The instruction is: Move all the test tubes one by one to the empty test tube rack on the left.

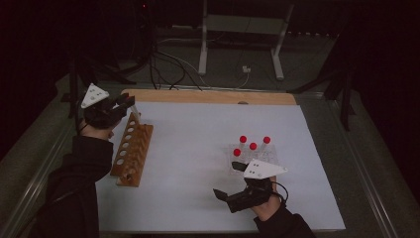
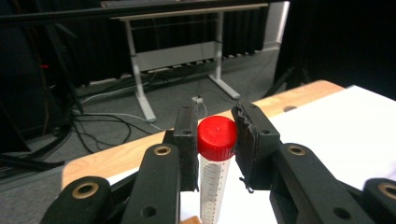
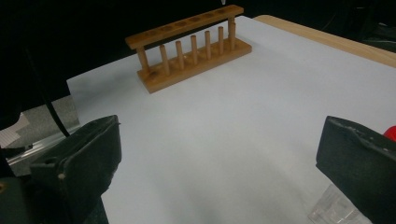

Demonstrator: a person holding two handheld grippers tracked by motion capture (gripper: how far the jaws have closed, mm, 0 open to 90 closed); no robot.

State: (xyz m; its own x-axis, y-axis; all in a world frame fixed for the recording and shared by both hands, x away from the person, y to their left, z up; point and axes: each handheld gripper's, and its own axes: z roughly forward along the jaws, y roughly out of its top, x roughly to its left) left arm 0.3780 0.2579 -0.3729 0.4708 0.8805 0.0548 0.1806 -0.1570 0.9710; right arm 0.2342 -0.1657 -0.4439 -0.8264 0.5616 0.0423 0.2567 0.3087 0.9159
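Observation:
My left gripper (image 1: 125, 103) is over the far end of the wooden tube rack (image 1: 131, 148), at the left of the white mat. Its jaws are shut on a red-capped clear tube (image 2: 212, 182), pinched just under the cap and held upright. A corner of the rack shows below the tube in the left gripper view. My right gripper (image 1: 228, 179) is low over the mat near the front edge, open, with nothing between its jaws (image 3: 222, 140). It faces the wooden tube rack (image 3: 191, 46), whose holes look empty from here.
A clear plastic rack (image 1: 270, 157) with several red-capped tubes (image 1: 253, 146) stands just beyond the right gripper. One red cap (image 3: 390, 133) shows at the right edge of the right gripper view. The white mat (image 1: 198, 148) lies on a wooden table. Cables and a desk frame sit on the floor beyond.

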